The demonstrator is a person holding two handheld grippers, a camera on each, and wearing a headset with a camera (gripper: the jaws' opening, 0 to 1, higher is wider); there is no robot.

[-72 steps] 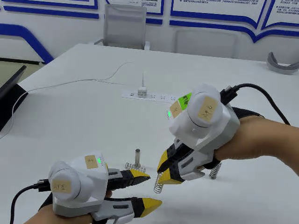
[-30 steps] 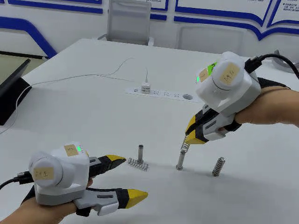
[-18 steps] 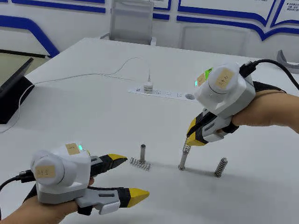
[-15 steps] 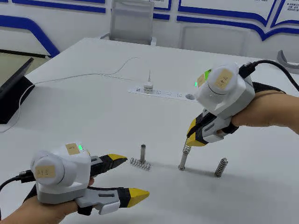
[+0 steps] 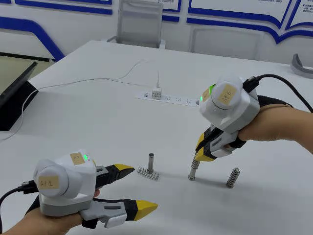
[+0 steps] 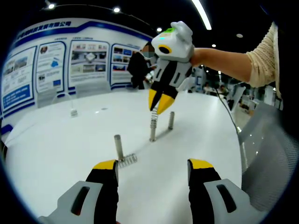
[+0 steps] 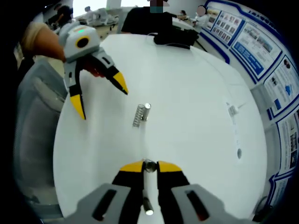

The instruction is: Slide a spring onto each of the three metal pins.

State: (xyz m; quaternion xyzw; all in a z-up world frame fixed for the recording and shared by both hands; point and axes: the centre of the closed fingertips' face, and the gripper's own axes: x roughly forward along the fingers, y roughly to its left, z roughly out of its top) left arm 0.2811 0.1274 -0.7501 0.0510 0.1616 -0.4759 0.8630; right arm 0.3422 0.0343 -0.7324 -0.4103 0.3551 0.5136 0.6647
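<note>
Three metal pins stand on the white table (image 5: pixel 88 122). My right gripper (image 5: pixel 201 155) is shut on a spring (image 5: pixel 196 162) threaded on the top of the middle pin (image 5: pixel 191 174); in the right gripper view the spring's top (image 7: pixel 149 164) sits between the closed tips. The right pin (image 5: pixel 233 177) carries a spring. The left pin (image 5: pixel 150 161) is bare, and a spring (image 5: pixel 146 173) lies flat at its base. My left gripper (image 5: pixel 137 188) hovers open, low and to the left of that pin, holding nothing. In the left gripper view the bare pin (image 6: pixel 118 147) is just ahead of its fingers.
A white power strip (image 5: pixel 168 99) with a plugged adapter (image 5: pixel 157 93) and a thin cable lies farther back on the table. A dark screen (image 5: pixel 12 100) sits at the left edge. A grey chair (image 5: pixel 139 22) stands behind the table.
My right gripper carried the spring from the table up over the middle pin and has now come lower along it. The left gripper has stayed open in about the same place.
</note>
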